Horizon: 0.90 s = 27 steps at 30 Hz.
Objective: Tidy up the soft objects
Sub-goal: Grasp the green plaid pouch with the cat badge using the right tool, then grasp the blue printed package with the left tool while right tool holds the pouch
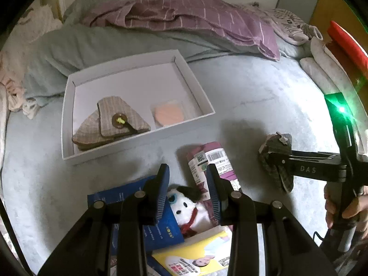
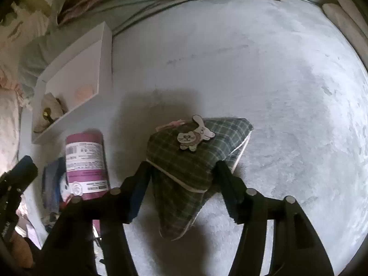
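A white plush dog (image 1: 191,207) with black ears and a red scarf sits between the fingers of my left gripper (image 1: 188,170), whose blue pads press its sides. It lies over a blue book (image 1: 119,195) and a yellow booklet (image 1: 202,253). To the right, a green plaid pouch (image 2: 195,158) with a cat patch rests on the bed. My right gripper (image 2: 182,164) stands over it with a finger at each edge and no visible squeeze. The left wrist view shows that gripper (image 1: 266,154) from the side, with the pouch (image 1: 278,142) at its tips.
A white open box (image 1: 195,85) holds beige plaid pouches (image 1: 110,122) and a peach pad (image 1: 169,115). A purple wrapped roll (image 1: 214,158) lies beside the plush dog. A grey-green quilt (image 1: 69,46) and a purple striped blanket (image 1: 184,16) are heaped along the back. A hand (image 1: 333,207) holds the right gripper.
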Motion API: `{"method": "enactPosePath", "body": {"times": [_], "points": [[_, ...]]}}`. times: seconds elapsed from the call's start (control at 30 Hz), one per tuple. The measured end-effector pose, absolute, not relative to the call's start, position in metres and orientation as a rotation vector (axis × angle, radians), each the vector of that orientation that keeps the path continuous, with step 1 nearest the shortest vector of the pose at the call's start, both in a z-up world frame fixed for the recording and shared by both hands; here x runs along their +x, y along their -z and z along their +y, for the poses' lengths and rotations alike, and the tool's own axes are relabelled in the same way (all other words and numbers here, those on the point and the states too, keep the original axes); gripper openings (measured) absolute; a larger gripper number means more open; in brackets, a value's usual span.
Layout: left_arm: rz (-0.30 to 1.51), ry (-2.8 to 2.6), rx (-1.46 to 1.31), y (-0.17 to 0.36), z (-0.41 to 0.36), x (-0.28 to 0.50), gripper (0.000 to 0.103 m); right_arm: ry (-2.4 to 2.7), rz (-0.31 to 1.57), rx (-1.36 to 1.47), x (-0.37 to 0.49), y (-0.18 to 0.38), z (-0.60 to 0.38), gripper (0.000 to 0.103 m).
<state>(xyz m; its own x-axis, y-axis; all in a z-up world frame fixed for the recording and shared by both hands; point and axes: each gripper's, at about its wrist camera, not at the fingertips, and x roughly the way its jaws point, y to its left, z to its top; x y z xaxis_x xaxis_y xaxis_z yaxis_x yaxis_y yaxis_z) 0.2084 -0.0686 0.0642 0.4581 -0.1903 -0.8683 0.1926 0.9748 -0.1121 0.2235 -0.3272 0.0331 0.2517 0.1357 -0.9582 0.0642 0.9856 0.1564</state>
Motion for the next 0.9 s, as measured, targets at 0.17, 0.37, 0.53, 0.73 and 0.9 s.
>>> {"method": "enactPosePath", "body": {"times": [0.17, 0.37, 0.53, 0.73, 0.9], "points": [[1.135, 0.242, -0.076, -0.053, -0.051, 0.218, 0.033, -0.033, 1.332, 0.177, 0.23, -0.023, -0.324, 0.066], [1.192, 0.171, -0.127, -0.043, -0.026, 0.228, 0.033, -0.036, 1.272, 0.185, 0.233, -0.023, -0.321, 0.061], [1.224, 0.162, -0.168, -0.039, -0.013, 0.229, 0.033, -0.076, 1.248, 0.171, 0.232, -0.028, -0.315, 0.061], [1.246, 0.204, -0.214, -0.038, -0.005, 0.23, 0.047, -0.203, 1.195, 0.171, 0.226, -0.047, -0.29, 0.061], [1.232, 0.222, -0.232, -0.042, 0.001, 0.229, 0.055, -0.313, 1.162, 0.17, 0.222, -0.06, -0.271, 0.061]]}}
